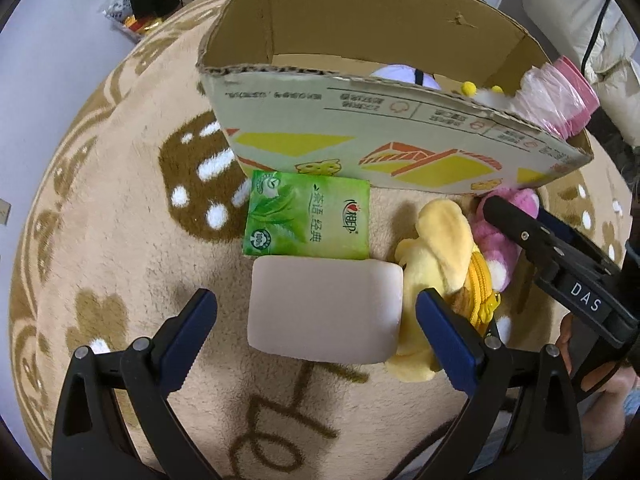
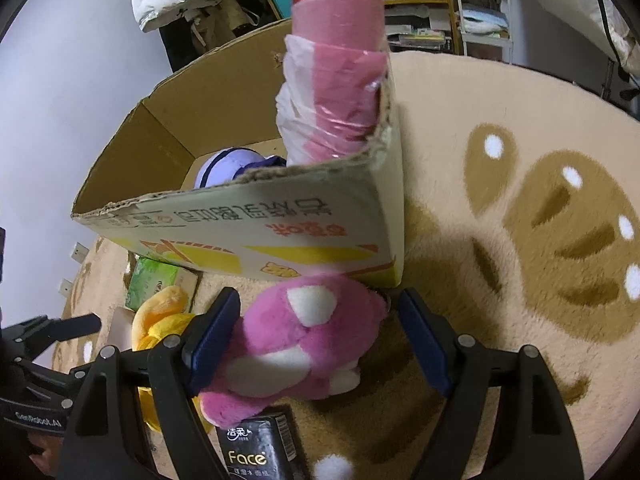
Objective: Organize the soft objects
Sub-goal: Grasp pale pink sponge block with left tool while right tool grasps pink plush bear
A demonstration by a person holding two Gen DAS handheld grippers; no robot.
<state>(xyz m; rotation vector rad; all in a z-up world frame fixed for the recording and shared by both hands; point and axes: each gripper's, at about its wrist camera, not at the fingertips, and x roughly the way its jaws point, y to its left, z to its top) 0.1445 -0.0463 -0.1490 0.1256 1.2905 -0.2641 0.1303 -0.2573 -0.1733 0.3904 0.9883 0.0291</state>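
1. The cardboard box (image 1: 360, 148) hides most of its contents behind its near wall: only the top of a purple-white plush (image 1: 404, 75) and two yellow pompoms (image 1: 469, 88) show
2. The black tissue pack (image 2: 260, 448) is cut off by the bottom edge of the right wrist view
3. The pink plush (image 1: 496, 240) is partly covered by the right gripper (image 1: 516, 216), whose fingertips cannot be made out
4. The shelf (image 2: 424, 20) contents are too small to tell

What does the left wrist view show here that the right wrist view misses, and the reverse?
Left wrist only: the pale foam block between the open left hand-held gripper.

Right wrist only: a black Face tissue pack beneath the pink plush.

Both: the cardboard box, green tissue pack, yellow plush, pink plush, and pink roll in the box corner. The right hand-held gripper straddles the pink plush, open.
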